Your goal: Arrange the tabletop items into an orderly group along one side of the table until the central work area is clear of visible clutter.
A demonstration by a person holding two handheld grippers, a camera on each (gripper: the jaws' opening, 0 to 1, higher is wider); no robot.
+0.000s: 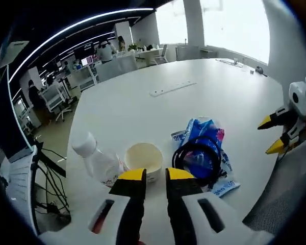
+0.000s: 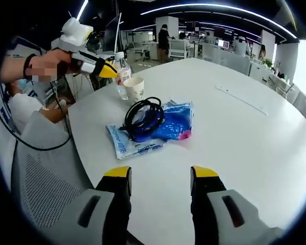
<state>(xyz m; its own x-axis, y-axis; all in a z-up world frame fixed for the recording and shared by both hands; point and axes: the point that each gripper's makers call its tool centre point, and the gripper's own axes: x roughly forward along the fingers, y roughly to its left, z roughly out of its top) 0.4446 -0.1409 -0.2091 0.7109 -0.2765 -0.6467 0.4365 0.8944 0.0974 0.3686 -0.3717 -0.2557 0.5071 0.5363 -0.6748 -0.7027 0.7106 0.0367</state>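
In the left gripper view, the left gripper (image 1: 156,176) is seen at 6 o'clock with its yellow-tipped jaws slightly parted and nothing held between them; just beyond the tips a paper cup (image 1: 144,158) is stood upright on the white worktop (image 1: 143,107); a clear plastic bottle (image 1: 98,160) with a white cap is laid tilted at the cup's 9 o'clock, touching or almost touching it; at the cup's 3 o'clock a blue snack bag (image 1: 206,135) is laid flat, and a coiled black cable (image 1: 196,158) is rested on top of it; a long white strip (image 1: 173,88) is set into the worktop toward 12 o'clock; the right gripper (image 1: 278,133) is seen at 3 o'clock, its jaws spread and empty.

In the right gripper view, the right gripper (image 2: 160,173) is held at 6 o'clock with jaws spread wide, nothing between them, above bare worktop (image 2: 234,143); the blue snack bag (image 2: 168,122) and the coiled black cable (image 2: 143,116) are placed toward 12 o'clock, well apart from the jaws; the paper cup (image 2: 134,88) and the plastic bottle (image 2: 122,74) are stood beyond them near the worktop's edge; the left gripper (image 2: 108,70) is held by a hand (image 2: 43,66) at 10 o'clock, just beside the bottle.
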